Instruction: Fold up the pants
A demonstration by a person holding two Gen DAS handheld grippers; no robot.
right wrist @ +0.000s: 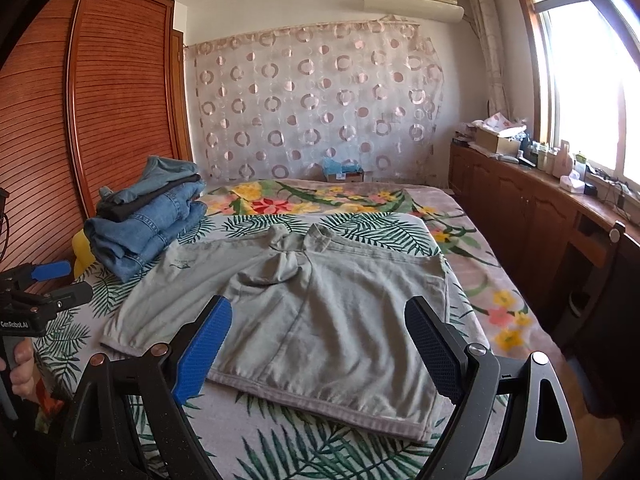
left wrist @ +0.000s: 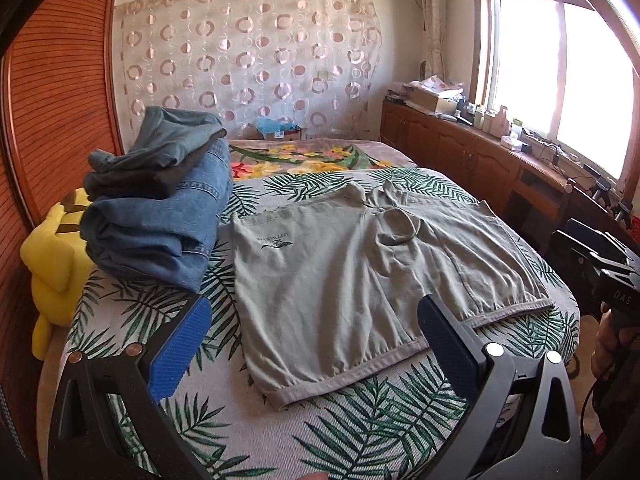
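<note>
— Where are the pants seen?

— The grey pants (left wrist: 360,280) are laid flat on the leaf-print bed cover (left wrist: 360,420), just ahead of the left tool (left wrist: 314,334). Their hem is seen between its two fingers. From the right tool (right wrist: 320,344), the pants (right wrist: 304,304) are spread just ahead too.

— How are the tools held?

— Both are held with the fingers wide apart. Nothing is clamped in either one.

— What else is seen?

— A pile of folded jeans (left wrist: 160,208) is stacked ahead and to the left of the left tool, touching the pants' edge. A yellow plush toy (left wrist: 52,256) is tucked left of the pile.
</note>
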